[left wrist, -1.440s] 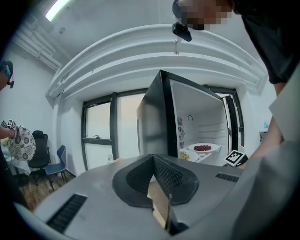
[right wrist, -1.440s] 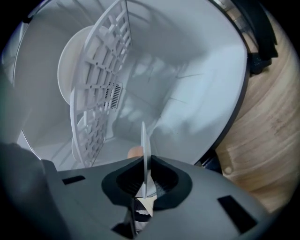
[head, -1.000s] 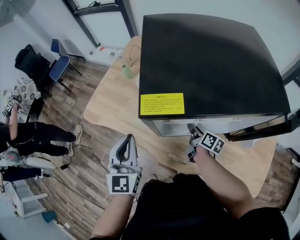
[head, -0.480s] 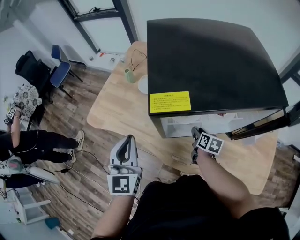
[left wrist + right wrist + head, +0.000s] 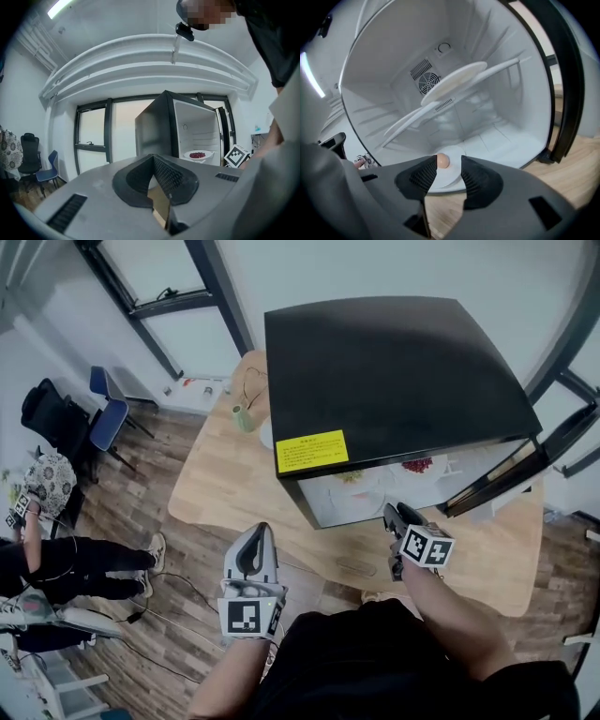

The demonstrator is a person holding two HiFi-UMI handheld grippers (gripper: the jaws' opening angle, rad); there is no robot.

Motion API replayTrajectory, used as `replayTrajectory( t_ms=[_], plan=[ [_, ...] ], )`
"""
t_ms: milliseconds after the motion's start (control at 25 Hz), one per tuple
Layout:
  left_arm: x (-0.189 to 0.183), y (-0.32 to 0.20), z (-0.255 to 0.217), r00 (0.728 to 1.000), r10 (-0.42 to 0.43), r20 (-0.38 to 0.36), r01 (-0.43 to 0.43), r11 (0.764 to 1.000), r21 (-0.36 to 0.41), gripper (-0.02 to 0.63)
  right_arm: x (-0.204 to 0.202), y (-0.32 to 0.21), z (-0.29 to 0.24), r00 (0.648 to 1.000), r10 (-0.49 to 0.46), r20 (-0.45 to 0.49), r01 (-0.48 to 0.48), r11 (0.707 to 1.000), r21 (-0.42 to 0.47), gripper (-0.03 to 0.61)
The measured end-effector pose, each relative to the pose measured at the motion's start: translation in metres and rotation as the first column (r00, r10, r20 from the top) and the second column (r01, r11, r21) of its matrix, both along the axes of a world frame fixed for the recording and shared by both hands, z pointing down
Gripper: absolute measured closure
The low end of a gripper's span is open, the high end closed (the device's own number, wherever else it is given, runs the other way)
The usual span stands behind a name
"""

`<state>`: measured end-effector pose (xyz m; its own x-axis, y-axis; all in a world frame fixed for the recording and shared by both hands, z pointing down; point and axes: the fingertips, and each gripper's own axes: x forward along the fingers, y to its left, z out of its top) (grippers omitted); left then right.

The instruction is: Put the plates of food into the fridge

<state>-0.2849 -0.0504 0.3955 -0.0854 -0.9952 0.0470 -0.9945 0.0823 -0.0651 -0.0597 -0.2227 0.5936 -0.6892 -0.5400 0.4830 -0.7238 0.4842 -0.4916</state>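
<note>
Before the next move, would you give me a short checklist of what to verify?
1. Right gripper released: ok; jaws have just been opening, stand apart, nothing pinched.
2. Plate with the round food lying flat on the fridge floor: ok.
3. Red-food plate inside the fridge: ok.
4. Left gripper empty, jaws together: ok.
5. Fridge door open: ok; its closing path: cannot tell.

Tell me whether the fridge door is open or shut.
Open. The fridge door is swung out to the right, and the right gripper view looks straight into the white interior, where a plate sits.
</note>
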Motion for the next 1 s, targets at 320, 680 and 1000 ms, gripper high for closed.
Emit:
replayTrajectory(
  t_ms=[320,680,1000],
  plan=[
    [0.039,-0.003,-0.005,0.992,0.128,-0.004,-0.128,0.992,-0.008,0.61,0.049,0.023,-0.068,0.998,-0.042,-0.04,0.051,0.964,0.259,0.48],
    [0.06,0.0,-0.006,0.982,0.191,-0.016,-0.191,0.981,-0.02,0.609,0.086,0.037,-0.136,0.994,-0.036,-0.1,0.076,0.899,0.431,0.538],
    [0.069,0.003,-0.005,0.98,0.198,0.002,-0.197,0.98,-0.025,0.61,0.103,0.035,-0.143,0.992,-0.001,-0.125,0.058,0.89,0.453,0.556]
  ],
)
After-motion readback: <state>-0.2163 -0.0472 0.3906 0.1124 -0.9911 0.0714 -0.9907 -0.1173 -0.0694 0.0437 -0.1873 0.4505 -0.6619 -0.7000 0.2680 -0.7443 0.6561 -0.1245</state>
